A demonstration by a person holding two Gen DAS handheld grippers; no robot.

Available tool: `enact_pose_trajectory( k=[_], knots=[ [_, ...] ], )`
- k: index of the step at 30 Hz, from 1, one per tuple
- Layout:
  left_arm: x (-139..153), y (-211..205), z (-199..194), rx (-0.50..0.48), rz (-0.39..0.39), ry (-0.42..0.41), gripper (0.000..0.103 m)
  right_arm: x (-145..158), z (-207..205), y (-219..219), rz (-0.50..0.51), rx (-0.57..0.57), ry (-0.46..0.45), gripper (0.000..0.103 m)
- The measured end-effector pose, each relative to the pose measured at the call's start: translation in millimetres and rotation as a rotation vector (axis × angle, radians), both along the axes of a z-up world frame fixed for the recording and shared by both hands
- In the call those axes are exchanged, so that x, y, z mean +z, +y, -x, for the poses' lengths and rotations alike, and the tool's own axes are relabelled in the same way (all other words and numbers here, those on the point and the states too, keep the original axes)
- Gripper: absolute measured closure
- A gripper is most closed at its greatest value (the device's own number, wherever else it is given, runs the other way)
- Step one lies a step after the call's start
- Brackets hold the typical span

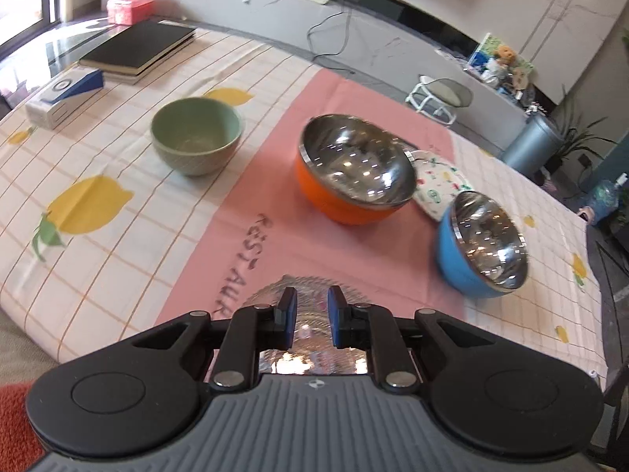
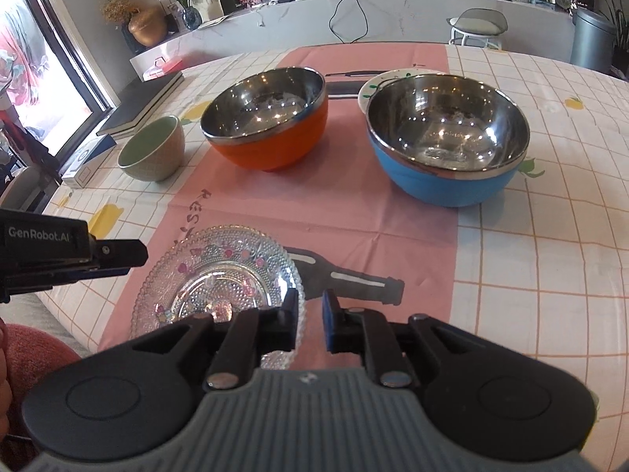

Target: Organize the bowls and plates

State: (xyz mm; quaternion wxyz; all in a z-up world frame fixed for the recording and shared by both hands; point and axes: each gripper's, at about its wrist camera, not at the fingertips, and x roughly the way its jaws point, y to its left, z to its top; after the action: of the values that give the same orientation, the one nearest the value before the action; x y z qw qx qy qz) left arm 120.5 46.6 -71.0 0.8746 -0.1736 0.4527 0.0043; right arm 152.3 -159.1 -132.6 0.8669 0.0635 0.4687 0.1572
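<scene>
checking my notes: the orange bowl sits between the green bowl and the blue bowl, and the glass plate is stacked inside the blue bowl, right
Not quite. The glass plate is not inside the blue bowl; it lies flat on the pink cloth at the near edge, and the blue bowl is empty, as the right wrist view shows. The orange bowl does sit between the green bowl and the blue one.

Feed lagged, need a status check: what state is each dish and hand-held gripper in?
Orange bowl: upright, empty.
Blue bowl: upright, empty.
Green bowl: upright, empty.
Glass plate: flat on cloth, unheld.
White plate: partly hidden behind bowls.
Left hand-held gripper: open.
Right hand-held gripper: open.
</scene>
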Motion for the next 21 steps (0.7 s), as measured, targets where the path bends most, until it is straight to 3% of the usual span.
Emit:
enact_pose_trajectory(
  k=[6,13,21],
  knots=[
    [28.0,-27.8,-24.4,-0.17,0.013,-0.102,0.084,26.4,-11.3,-32.5,-0.099,-0.049,0.006,0.082],
    [53.0,-56.3,-70.0,-0.307,-0.028,-0.17,0.084,58.8,-45.6,-83.8,-0.127,-0.134,-0.047,0.077],
    [52.4,-70.6,-151.8,-0.482,-0.092,-0.106,0.084,67.3,-112.5,-137.5,-0.147,-0.255,-0.052,0.075]
  ],
)
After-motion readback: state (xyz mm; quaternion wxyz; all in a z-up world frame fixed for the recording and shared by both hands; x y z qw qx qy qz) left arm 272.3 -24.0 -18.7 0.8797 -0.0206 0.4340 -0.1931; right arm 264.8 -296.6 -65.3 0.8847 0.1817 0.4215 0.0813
